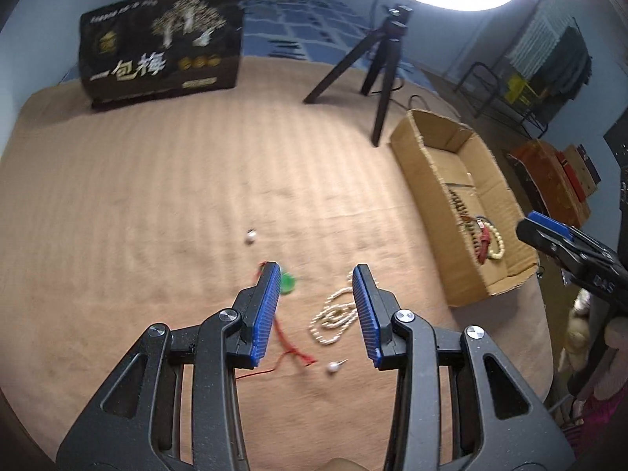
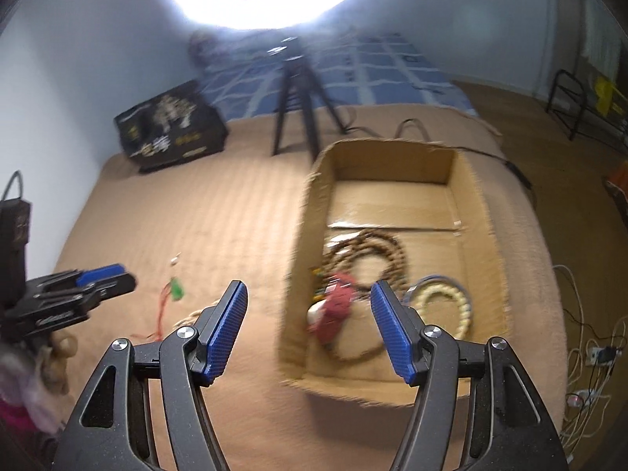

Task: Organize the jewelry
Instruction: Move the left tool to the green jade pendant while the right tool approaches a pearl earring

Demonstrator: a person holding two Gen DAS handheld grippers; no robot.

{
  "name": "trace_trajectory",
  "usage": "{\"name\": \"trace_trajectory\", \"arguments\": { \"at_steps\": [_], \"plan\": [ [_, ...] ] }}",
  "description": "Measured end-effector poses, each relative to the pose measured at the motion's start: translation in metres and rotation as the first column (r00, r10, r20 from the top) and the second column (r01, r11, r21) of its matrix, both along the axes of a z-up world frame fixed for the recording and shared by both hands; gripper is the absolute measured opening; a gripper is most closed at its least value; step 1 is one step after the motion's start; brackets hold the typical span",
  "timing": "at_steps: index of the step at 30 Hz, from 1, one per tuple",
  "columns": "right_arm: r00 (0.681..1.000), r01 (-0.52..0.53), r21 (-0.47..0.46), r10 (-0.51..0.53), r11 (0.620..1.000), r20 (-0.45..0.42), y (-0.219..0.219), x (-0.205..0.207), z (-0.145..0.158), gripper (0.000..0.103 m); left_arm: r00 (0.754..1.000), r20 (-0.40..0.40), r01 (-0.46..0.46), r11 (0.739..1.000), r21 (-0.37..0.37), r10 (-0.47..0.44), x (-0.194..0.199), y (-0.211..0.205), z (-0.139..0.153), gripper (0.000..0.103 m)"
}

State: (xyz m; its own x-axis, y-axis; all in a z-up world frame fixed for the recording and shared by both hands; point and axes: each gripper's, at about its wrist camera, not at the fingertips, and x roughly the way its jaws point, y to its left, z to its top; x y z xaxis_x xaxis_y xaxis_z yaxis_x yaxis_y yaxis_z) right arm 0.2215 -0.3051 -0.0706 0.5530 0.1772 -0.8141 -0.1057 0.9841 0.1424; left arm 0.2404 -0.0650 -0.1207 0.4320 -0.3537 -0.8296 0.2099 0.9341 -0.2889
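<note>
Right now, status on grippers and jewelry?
Left gripper open above pearl necklace. Right gripper open, empty, over box. Pendant and two pearls on blanket. Nothing blocking.

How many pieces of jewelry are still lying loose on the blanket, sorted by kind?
Pearl-bead necklace: 1
Green pendant on a red cord: 1
Single pearl pieces, one farther off and one near: 2
Total: 4 loose on the blanket. More pieces already lie in the cardboard box, too blurred to count.
</note>
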Motion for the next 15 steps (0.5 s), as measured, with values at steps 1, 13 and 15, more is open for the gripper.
{"name": "trace_trajectory", "arguments": {
  "at_steps": [1, 13, 15],
  "plan": [
    [1.0, -0.017, 0.009, 0.017, 1.0, -0.014, 0.007, -0.001, -0.001, 0.065, 1.0, -0.008, -0.003, 1.0, -0.003, 0.003, 0.0, 0.004, -0.004, 0.038],
    [0.981, -0.127, 0.083, 0.137, 0.988, -0.135, 0.068, 0.002, -0.034, 0.065, 0.997, -0.078, -0.011, 1.0, -0.012, 0.01, 0.009, 0.016, -0.032, 0.038],
    [0.976, -0.143, 0.091, 0.155, 0.986, -0.154, 0.075, 0.002, -0.041, 0.065, 0.996, -0.085, -0.008, 1.0, -0.004, 0.008, 0.01, 0.015, -0.035, 0.038]
  ]
}}
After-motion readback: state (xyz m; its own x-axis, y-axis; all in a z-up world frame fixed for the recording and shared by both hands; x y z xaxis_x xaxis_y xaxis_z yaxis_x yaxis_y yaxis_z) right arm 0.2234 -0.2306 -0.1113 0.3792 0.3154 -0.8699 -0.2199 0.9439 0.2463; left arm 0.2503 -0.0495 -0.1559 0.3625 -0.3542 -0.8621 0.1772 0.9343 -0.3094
